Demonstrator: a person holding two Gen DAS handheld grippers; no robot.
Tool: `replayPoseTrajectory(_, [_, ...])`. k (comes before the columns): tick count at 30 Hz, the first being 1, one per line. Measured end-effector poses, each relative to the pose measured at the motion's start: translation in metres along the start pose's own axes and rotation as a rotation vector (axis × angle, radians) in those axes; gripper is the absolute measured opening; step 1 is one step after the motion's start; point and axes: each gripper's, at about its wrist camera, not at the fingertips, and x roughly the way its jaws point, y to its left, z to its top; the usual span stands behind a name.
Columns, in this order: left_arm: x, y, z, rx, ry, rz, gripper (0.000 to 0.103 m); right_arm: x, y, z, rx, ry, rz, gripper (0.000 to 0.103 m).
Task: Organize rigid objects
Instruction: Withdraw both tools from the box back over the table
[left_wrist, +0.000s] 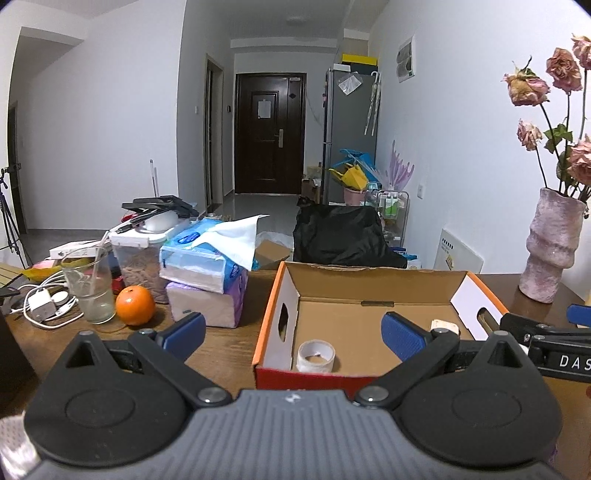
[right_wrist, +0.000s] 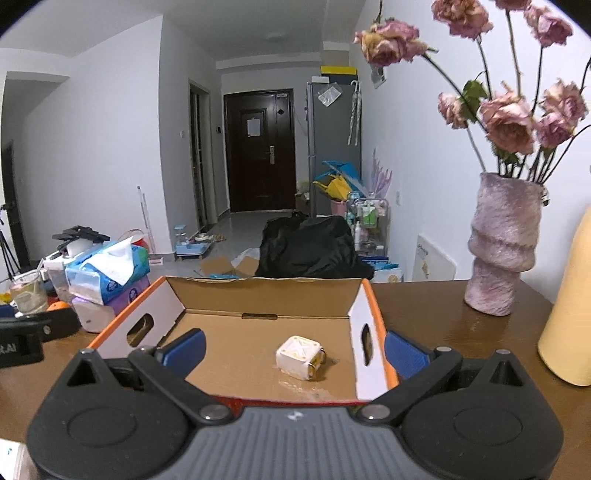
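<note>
- Left tongs (left_wrist: 293, 332) and right tongs (right_wrist: 293, 349): both spread wide, empty.
- White cube (right_wrist: 300, 356) lies inside cardboard box (right_wrist: 258, 295), tape roll (left_wrist: 316, 356) too.
- Cube likely light, stiff; grip flat opposite faces.

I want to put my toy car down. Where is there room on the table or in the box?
The box floor is bare between the tape roll and the white cube. The table is bare between box and pink vase. It is crowded left of the box: tissue packs, orange, glass, cables.
</note>
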Motion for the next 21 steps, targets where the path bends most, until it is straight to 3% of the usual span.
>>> replayPoseTrajectory(21, [-0.076,0.007,-0.04,0.016,0.001,-0.043,0.103,-0.089,0.012,-0.041,-0.05,-0.031,0.022,0.103])
